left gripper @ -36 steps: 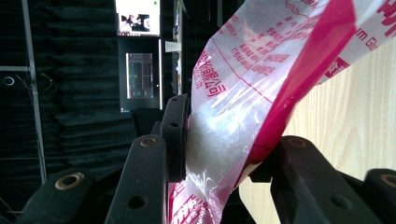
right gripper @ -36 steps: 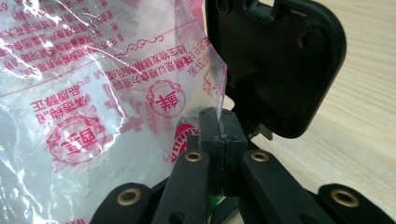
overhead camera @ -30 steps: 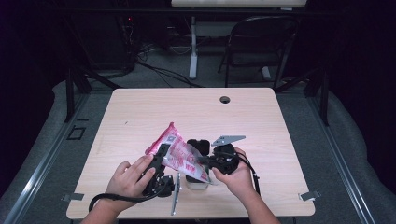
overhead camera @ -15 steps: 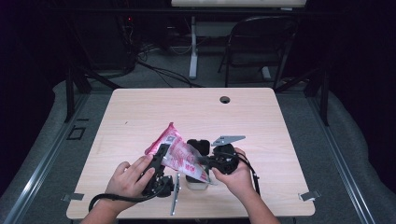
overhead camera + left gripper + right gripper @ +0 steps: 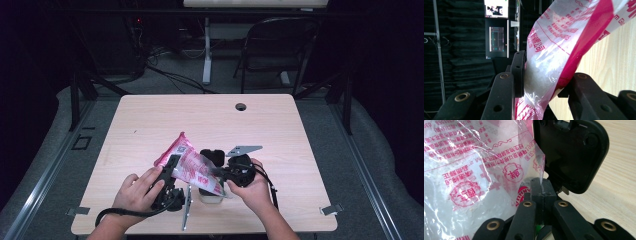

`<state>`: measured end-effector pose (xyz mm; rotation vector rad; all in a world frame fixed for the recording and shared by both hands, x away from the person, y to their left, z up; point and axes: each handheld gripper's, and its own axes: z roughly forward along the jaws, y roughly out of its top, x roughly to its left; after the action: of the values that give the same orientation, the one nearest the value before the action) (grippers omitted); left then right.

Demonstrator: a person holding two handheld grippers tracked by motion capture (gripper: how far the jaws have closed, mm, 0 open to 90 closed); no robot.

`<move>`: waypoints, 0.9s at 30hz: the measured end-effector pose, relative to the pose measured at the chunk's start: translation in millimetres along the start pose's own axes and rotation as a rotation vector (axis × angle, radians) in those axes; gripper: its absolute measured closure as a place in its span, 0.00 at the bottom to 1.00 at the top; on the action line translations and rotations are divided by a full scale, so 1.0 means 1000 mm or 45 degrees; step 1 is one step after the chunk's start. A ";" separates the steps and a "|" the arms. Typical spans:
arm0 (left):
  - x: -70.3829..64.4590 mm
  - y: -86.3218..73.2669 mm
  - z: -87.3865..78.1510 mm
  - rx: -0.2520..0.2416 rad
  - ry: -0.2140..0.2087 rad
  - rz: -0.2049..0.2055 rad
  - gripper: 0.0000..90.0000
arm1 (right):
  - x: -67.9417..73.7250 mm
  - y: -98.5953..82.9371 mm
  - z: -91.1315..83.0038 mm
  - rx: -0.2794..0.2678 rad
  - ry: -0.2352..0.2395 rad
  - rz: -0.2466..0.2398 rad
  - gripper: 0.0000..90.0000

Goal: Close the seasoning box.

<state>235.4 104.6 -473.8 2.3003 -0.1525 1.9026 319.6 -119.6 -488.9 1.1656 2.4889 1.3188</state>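
A pale wooden table (image 5: pixel 150 125) is being lit from above, a round cable hole (image 5: pixel 241 106) lying near its far edge; a black folding chair (image 5: pixel 280 45) is being kept beyond it on the grey floor (image 5: pixel 380 150); black curtains (image 5: pixel 456 37) are darkening the surroundings.

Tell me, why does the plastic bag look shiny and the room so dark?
In the right gripper view, light glints white off the crinkled bag; in the left gripper view the background is dim apart from glowing screens; in the high view the table is lit, its surroundings black.
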 end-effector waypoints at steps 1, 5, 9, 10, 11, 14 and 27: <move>0.000 0.000 0.000 0.000 0.003 0.002 0.75 | 0.000 0.000 0.000 0.000 0.000 0.000 1.00; -0.001 -0.001 0.001 0.007 -0.004 -0.003 0.75 | 0.000 0.000 0.000 -0.002 0.000 -0.002 1.00; -0.002 -0.002 0.001 0.014 -0.011 -0.013 0.75 | 0.000 0.000 -0.001 -0.005 -0.007 -0.002 1.00; -0.001 -0.002 0.001 0.014 -0.007 -0.005 0.75 | 0.000 0.000 -0.001 -0.007 -0.007 -0.001 1.00; -0.001 -0.002 0.001 0.013 -0.009 -0.005 0.75 | 0.000 0.000 -0.001 -0.006 -0.007 -0.002 1.00; -0.002 -0.002 0.001 0.009 -0.019 -0.011 0.76 | 0.000 0.000 -0.001 -0.005 -0.008 -0.002 1.00; -0.003 -0.003 0.001 0.001 -0.014 0.000 0.76 | 0.000 0.000 -0.001 -0.006 -0.013 -0.001 1.00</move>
<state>236.0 107.8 -477.4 2.3121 -0.1531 1.8903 319.6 -120.3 -488.3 1.1667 2.4780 1.3144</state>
